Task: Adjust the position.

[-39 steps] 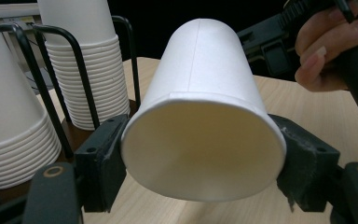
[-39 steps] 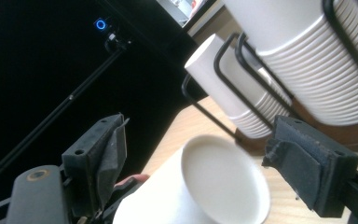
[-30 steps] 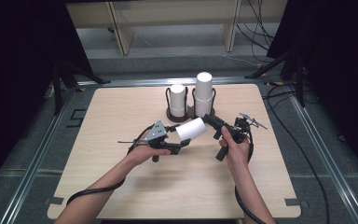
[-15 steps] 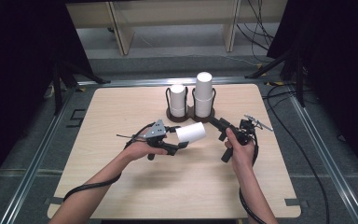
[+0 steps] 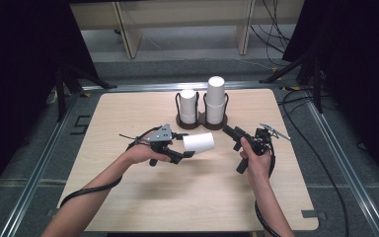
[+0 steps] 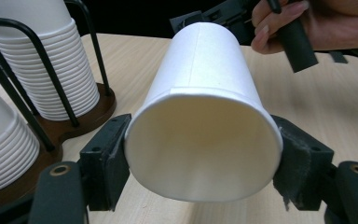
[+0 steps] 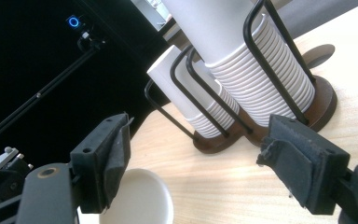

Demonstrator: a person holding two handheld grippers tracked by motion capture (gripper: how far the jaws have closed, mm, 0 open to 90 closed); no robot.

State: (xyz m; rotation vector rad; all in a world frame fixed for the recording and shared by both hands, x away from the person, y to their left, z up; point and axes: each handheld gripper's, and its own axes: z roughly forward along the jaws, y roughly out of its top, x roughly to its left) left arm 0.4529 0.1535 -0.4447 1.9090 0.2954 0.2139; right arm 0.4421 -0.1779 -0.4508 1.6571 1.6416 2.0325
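In the high view the left gripper [image 5: 190, 146] sits just left of frame centre, held by the left hand [image 5: 139, 153], and its jaws are clamped on a white paper cup [image 5: 199, 142] lying on its side above the wooden table [image 5: 128, 192]. The cup's closed base points toward the right of the frame and its open mouth faces back toward the left hand. The left gripper view confirms the hold: the cup [image 6: 205, 116] fills the centre of the frame with its rim facing the camera, and one black pad presses against each side of the rim, at lower left and lower right. The right gripper [image 5: 228, 130] lies right of centre in the high view, held by the right hand [image 5: 254, 158], with its tips pointing toward the upper left, near the cup's base but apart from it. Its jaws have just been closing, yet in the right gripper view they stand apart with nothing between the pads; the cup's round base [image 7: 137, 198] shows at the lower left, just beside the left-hand jaw. The cup holder [image 5: 200, 121] with its two stacks of cups [image 5: 215, 98] stands above centre, behind both grippers.
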